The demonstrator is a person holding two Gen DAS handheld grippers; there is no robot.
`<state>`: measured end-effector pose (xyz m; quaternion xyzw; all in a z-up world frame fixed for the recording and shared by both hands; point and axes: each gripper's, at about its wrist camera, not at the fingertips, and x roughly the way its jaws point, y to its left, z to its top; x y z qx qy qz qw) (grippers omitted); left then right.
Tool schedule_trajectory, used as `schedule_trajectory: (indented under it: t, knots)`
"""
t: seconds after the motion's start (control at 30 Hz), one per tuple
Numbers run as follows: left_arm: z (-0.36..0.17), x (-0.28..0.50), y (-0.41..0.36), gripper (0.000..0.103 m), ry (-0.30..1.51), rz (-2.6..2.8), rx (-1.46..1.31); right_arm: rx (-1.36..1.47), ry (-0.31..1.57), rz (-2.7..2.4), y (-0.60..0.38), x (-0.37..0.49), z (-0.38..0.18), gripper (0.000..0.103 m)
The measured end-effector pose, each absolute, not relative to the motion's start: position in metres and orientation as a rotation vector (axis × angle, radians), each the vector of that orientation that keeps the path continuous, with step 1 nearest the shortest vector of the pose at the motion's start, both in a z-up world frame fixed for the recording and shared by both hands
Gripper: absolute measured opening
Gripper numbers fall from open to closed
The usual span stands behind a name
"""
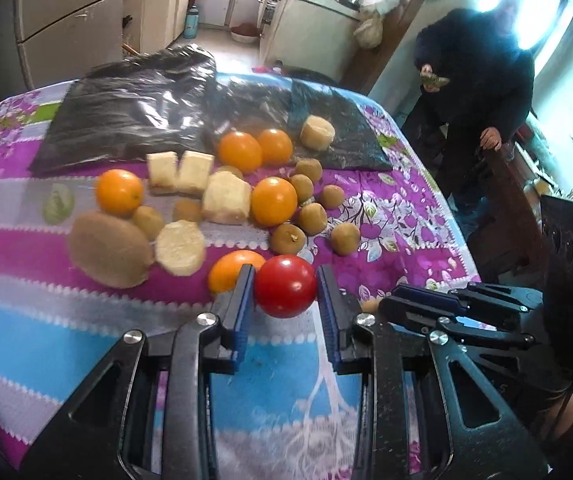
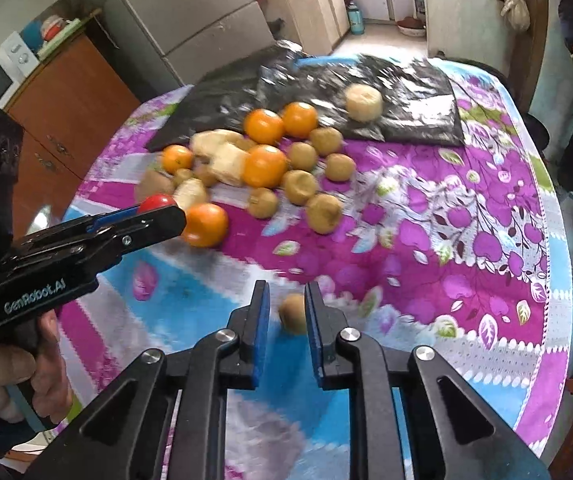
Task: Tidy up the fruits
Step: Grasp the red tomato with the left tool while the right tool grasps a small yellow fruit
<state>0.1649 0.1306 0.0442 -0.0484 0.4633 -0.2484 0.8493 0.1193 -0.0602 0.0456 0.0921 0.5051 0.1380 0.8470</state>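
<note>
While pinching the red tomato (image 1: 285,286) in its jaws, left gripper (image 1: 285,288) up beside the near orange (image 1: 233,272). Right gripper (image 2: 286,314), jaws spread, straddling a small kiwi (image 2: 292,313) on the floral desk (image 2: 446,260), nearer than that orange.

A red tomato (image 1: 285,286) sits beside oranges (image 1: 273,201), brown kiwis (image 1: 109,249) and pale cut chunks (image 1: 225,197) clustered on the cloth.
</note>
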Motion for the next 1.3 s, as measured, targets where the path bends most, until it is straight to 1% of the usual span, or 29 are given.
schedule_trajectory:
  t: [0.3, 0.57, 0.67, 0.77, 0.93, 1.07, 1.1, 1.13, 1.17, 1.2, 1.23, 1.3]
  knots:
    - [0.079, 0.157, 0.19, 0.031, 0.92, -0.468, -0.168, 0.191, 1.02, 0.353, -0.019, 0.113, 0.08, 0.021]
    - [0.091, 0.141, 0.253, 0.031, 0.902, -0.405, -0.215, 0.184, 1.01, 0.386, 0.016, 0.113, 0.093, 0.021]
    - [0.094, 0.136, 0.273, 0.031, 0.896, -0.384, -0.233, 0.142, 0.984, 0.399, 0.032, 0.115, 0.104, 0.021]
    - [0.092, 0.132, 0.29, 0.031, 0.906, -0.371, -0.248, 0.125, 0.96, 0.322, 0.014, 0.117, 0.108, 0.022]
    - [0.087, 0.123, 0.298, 0.031, 0.925, -0.389, -0.252, 0.195, 1.032, 0.13, -0.059, 0.115, 0.085, 0.023]
    - [0.082, 0.12, 0.291, 0.031, 0.941, -0.417, -0.258, 0.213, 1.094, 0.091, -0.075, 0.109, 0.06, 0.023]
    - [0.082, 0.12, 0.288, 0.031, 0.945, -0.424, -0.255, 0.223, 1.105, 0.104, -0.073, 0.108, 0.055, 0.024]
    - [0.082, 0.119, 0.287, 0.031, 0.946, -0.429, -0.251, 0.221, 1.111, 0.127, -0.068, 0.106, 0.051, 0.03]
    - [0.083, 0.119, 0.285, 0.031, 0.946, -0.436, -0.243, 0.206, 1.117, 0.145, -0.062, 0.106, 0.048, 0.034]
    - [0.084, 0.118, 0.283, 0.031, 0.947, -0.439, -0.235, 0.188, 1.124, 0.161, -0.054, 0.106, 0.045, 0.044]
    - [0.084, 0.118, 0.282, 0.031, 0.948, -0.441, -0.234, 0.171, 1.129, 0.168, -0.049, 0.106, 0.041, 0.052]
    - [0.086, 0.118, 0.281, 0.031, 0.949, -0.443, -0.228, 0.148, 1.136, 0.175, -0.042, 0.109, 0.035, 0.052]
